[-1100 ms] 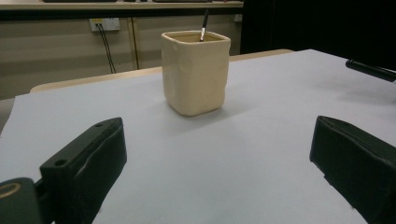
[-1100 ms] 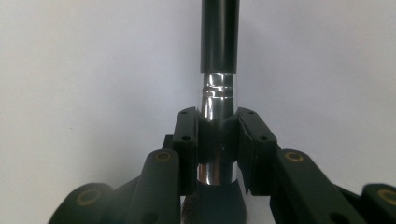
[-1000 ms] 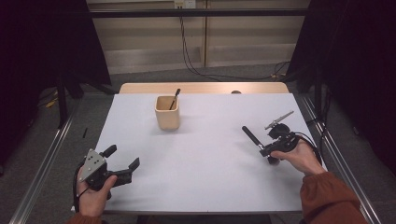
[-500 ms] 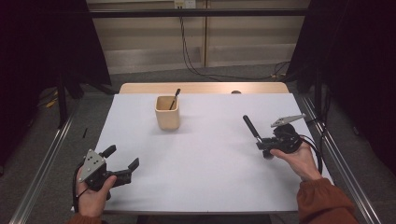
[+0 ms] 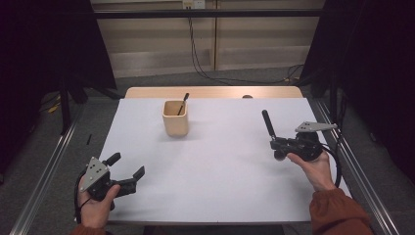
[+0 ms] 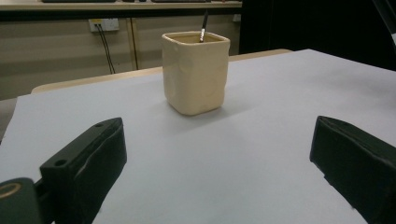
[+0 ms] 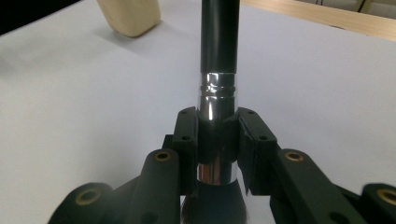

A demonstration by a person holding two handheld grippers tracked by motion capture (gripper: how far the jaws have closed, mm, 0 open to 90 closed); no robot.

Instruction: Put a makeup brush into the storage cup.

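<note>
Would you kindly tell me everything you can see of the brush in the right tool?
The brush has a glossy black handle, a silvery metal ferrule and dark bristles at its base. The right tool is shut on the ferrule, both pads pressing it. The handle points away over the white table, toward the beige cup.

Each matte black two-jaw gripper, left (image 5: 128, 172) and right (image 5: 272, 143), carries a grey three-cornered plate (image 5: 315, 127) on top and trails a black cable (image 5: 337, 166). Brass-ringed screw holes (image 7: 162, 156) dot the jaw arms. The right forearm wears a rust-orange sleeve (image 5: 337, 215).
</note>
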